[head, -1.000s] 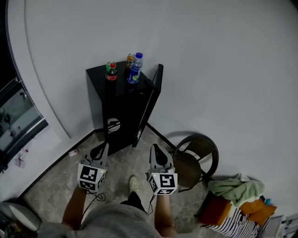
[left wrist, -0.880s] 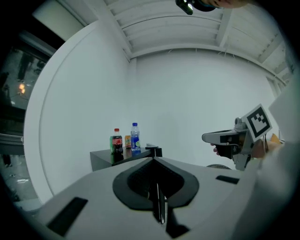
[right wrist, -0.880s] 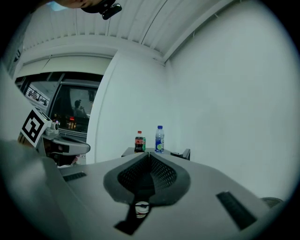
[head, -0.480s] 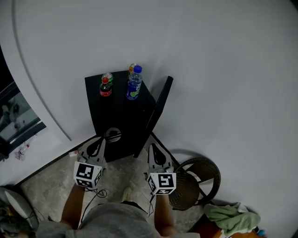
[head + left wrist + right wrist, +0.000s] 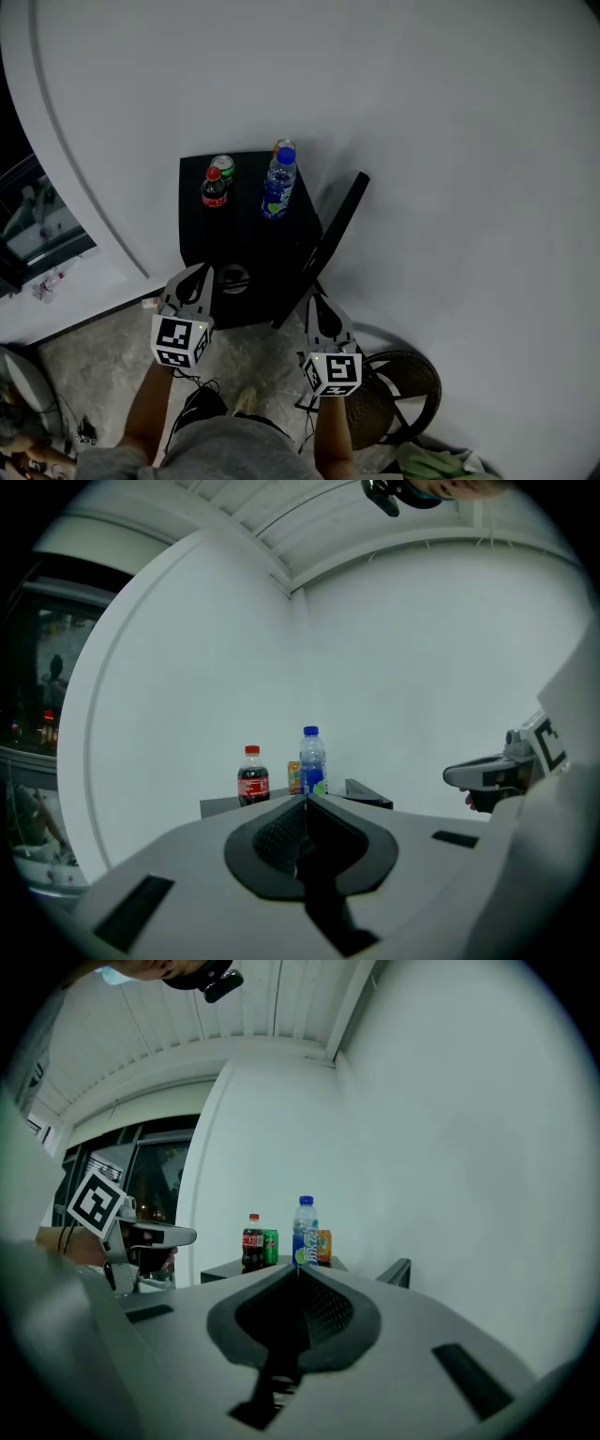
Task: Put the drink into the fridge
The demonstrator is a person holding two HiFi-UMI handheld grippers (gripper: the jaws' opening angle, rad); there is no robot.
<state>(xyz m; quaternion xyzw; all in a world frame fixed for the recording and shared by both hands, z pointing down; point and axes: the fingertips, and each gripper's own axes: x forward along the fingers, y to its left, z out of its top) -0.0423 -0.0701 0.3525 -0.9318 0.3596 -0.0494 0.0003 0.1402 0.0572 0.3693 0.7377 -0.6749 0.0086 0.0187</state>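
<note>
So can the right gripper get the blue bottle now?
Not quite yet, probably. Nothing blocks the way from the right gripper to the blue bottle on the fridge, but the gripper is shut and short of it.

A round dark wicker chair [image 5: 386, 411] is set on the stone-patterned floor [image 5: 94, 361], close to the white wall [image 5: 450, 141]. A green cloth [image 5: 436, 466] is seen at the lower edge, just beyond the chair. A dark glazed window [image 5: 37, 225] is framed at the left, and small litter [image 5: 42, 286] is scattered below it
</note>
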